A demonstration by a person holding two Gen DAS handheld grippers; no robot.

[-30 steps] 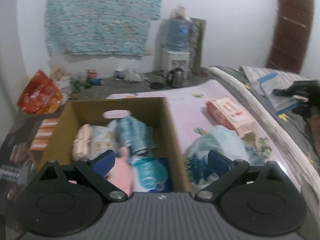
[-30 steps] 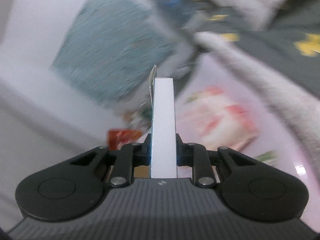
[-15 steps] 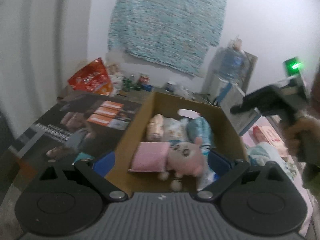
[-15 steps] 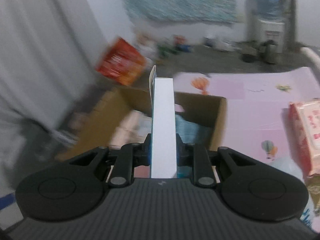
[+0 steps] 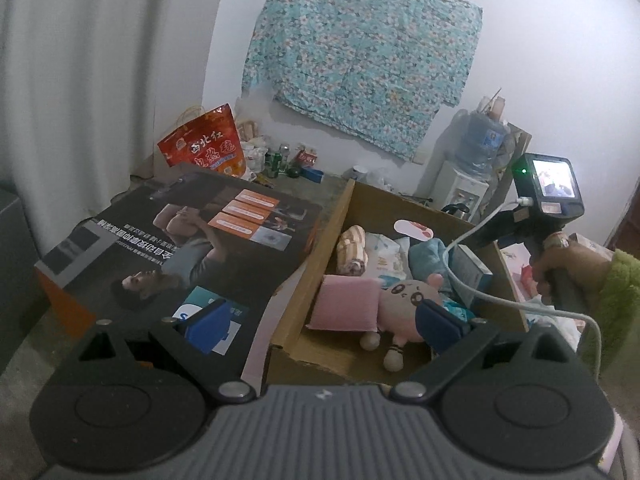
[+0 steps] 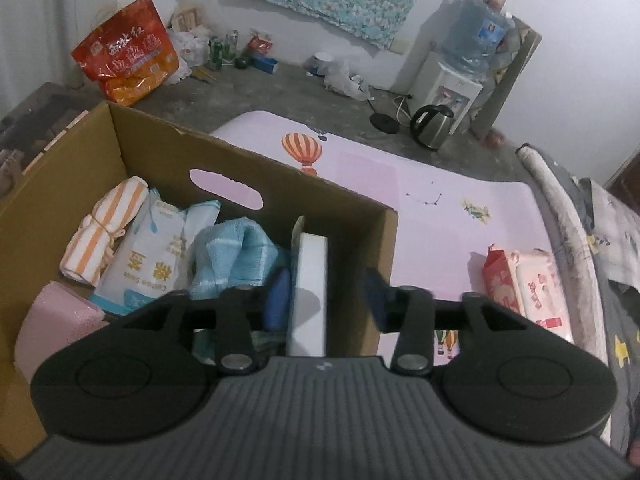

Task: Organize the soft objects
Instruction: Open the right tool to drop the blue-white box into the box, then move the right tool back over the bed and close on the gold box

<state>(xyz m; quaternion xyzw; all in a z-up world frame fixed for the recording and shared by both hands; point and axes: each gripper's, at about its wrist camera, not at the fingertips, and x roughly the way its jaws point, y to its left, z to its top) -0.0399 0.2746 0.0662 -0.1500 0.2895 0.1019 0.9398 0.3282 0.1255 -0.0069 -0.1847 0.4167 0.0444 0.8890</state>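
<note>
Concrete floor and a white wall with a floral cloth frame the scene; I take the cardboard box (image 6: pixel 256 168) as my landmark. It sits on a pink mat (image 6: pixel 420 184), with a wet-wipe pack (image 6: pixel 528 288) lying on the mat well to the box's right.

Step in hand, as I judge it: releasing the white carton (image 6: pixel 310 284) into the box's right end, beside the blue towel (image 6: pixel 236 256). To do it well, I would open fully before withdrawing, lift straight out, and avoid dragging the carton against the box wall.

Right hand-held gripper (image 6: pixel 328 296): jaws have just been opening and stand partly apart. The carton is between them, touching the left pad; the right pad is clear, so nothing is clamped.

Left hand-held gripper (image 5: pixel 320 320): wide open, empty, straddling the box's near-left wall above the pink plush toy (image 5: pixel 404 304).
</note>
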